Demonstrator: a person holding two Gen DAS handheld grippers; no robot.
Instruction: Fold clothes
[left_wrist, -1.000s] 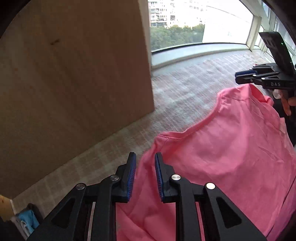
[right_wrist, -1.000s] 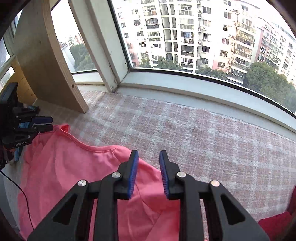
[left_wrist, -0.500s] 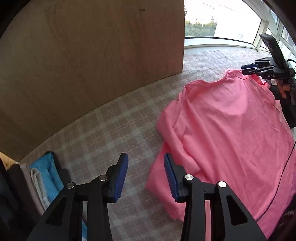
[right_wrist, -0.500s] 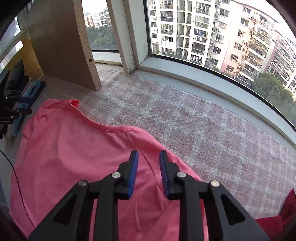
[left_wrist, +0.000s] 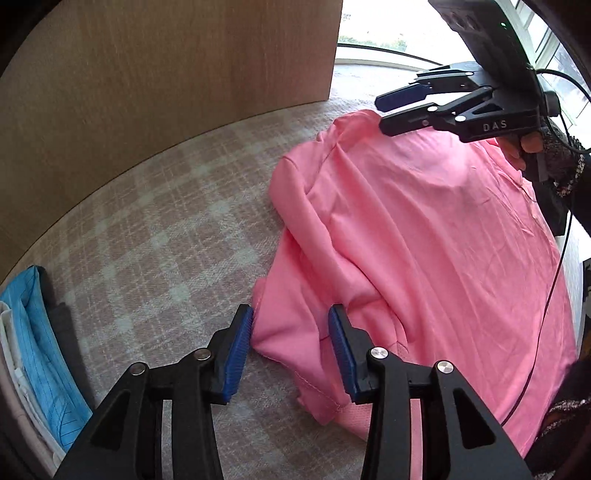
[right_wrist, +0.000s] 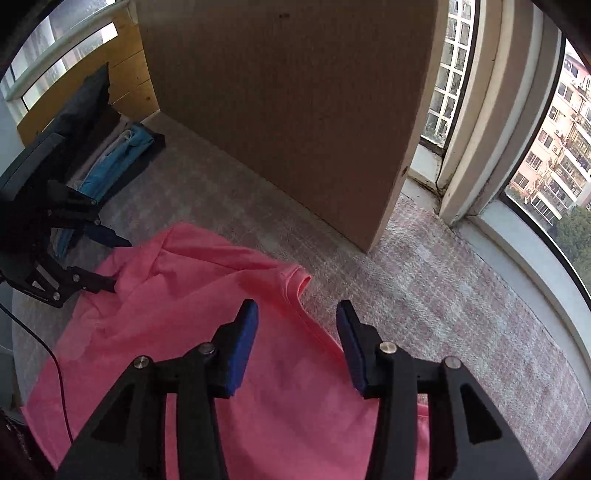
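Note:
A pink T-shirt (left_wrist: 424, 229) lies spread on the plaid cover (left_wrist: 155, 236), wrinkled, with one sleeve folded in on its left side. My left gripper (left_wrist: 291, 325) is open and low, its blue pads either side of that sleeve's end. In the right wrist view the same left gripper (right_wrist: 120, 264) sits at the shirt's left edge. My right gripper (right_wrist: 295, 314) is open above the neckline, close to the collar (right_wrist: 297, 282). From the left wrist view the right gripper (left_wrist: 384, 114) hovers over the shirt's far end, held by a hand (left_wrist: 524, 147).
A wooden panel (right_wrist: 295, 110) stands upright just behind the shirt. A stack of folded clothes with a blue piece (left_wrist: 33, 332) lies to the left. A curved window ledge (right_wrist: 517, 273) borders the plaid cover on the right. A black cable (left_wrist: 554, 280) trails across the shirt.
A second ago both grippers were shut on the raised shirt. The left opened first, then the right. The shirt now rests flat, and both grippers have dropped closer to it.

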